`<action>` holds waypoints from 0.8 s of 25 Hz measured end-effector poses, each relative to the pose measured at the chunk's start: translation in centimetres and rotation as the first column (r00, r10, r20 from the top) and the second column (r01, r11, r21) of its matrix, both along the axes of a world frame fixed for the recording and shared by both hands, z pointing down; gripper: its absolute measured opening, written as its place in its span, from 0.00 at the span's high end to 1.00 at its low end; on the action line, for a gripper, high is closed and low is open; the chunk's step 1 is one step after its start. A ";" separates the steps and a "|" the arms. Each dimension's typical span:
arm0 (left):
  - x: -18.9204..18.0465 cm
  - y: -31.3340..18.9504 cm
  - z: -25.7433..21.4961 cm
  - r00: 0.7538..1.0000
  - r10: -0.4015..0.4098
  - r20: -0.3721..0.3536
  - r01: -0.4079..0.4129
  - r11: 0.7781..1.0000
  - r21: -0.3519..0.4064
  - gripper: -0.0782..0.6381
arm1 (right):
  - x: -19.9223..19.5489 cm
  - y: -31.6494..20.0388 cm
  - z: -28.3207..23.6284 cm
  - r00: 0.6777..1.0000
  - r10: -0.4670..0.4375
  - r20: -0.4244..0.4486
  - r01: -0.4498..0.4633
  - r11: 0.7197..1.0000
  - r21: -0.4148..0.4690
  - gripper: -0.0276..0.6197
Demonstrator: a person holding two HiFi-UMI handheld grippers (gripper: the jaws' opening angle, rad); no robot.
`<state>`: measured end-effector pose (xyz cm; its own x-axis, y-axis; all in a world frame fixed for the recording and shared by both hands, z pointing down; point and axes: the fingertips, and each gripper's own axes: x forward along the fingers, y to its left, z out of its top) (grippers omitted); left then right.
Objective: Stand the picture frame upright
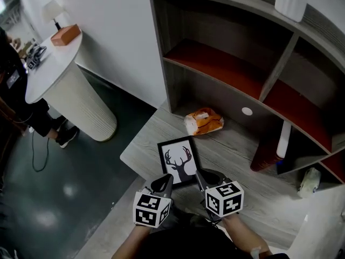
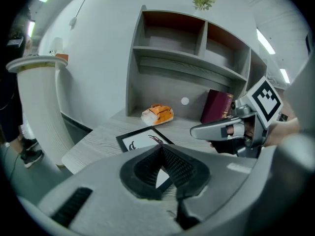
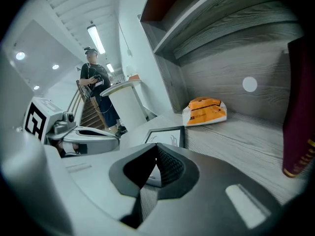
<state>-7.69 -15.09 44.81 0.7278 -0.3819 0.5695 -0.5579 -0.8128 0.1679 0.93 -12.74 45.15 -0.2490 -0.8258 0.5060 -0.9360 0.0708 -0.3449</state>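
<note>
Frame [image 1: 178, 162] lies flat, face up, on the worktop [image 1: 242, 161], toward its left edge, deer print showing. Nothing stood up yet, so the task is at its start

Left gripper [image 1: 168, 179] and right gripper [image 1: 200, 175] are both closed, jaws together, nothing between them. Both tips sit at the frame's near edge, one toward each near corner. Can't tell if either touches it

Step in hand, my read: getting hold of the near edge to tip the frame up. Notes:
- closed jaws can't pinch. Open one and take a rail across its thickness, or use a closed tip as a wedge under the edge
- thin frame on smooth wood will likely slide when pushed. Pin one side with one gripper while the other lifts
- antlers point far, so the far edge is the top. It should end standing on the near rail, face toward us
- no view shows a back stand, so can't tell if it holds itself up. If not, lean it on the shelf back wall [image 1: 226, 99]
- packet [image 1: 204, 121] is just beyond the far edge, book [image 1: 265, 154] off to the right. A sliding frame hits the packet first
- front is probably slick, so grip the rail, not the face
</note>
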 end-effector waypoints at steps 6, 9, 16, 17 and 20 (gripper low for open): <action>0.6 -1.4 0.9 1.000 0.007 0.023 -0.007 1.000 -0.009 0.82 | 1.1 -0.6 0.2 1.000 0.026 0.015 -0.027 1.000 0.012 0.95; 0.7 -2.6 1.5 1.000 0.007 0.030 -0.006 1.000 -0.025 0.82 | 1.8 -1.3 0.6 0.999 0.050 0.006 -0.050 0.999 0.000 0.95; 0.4 -4.6 3.7 0.997 0.015 0.071 -0.009 0.997 -0.079 0.81 | 1.7 -3.1 2.2 0.999 0.043 -0.020 -0.044 0.998 -0.046 0.95; 0.2 -4.8 4.0 0.997 0.013 0.078 -0.006 0.996 -0.084 0.80 | 1.6 -3.3 2.5 0.999 0.040 -0.025 -0.042 0.998 -0.052 0.95; -0.1 -5.7 4.9 0.996 0.008 0.088 0.001 0.994 -0.108 0.79 | 1.7 -4.2 3.0 0.998 0.038 -0.048 -0.041 0.997 -0.065 0.95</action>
<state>-7.76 -20.79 49.71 0.6744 -0.3124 0.6690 -0.5715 -0.7946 0.2050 2.66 -16.94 48.15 -0.1914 -0.7988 0.5703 -0.9529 0.0118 -0.3032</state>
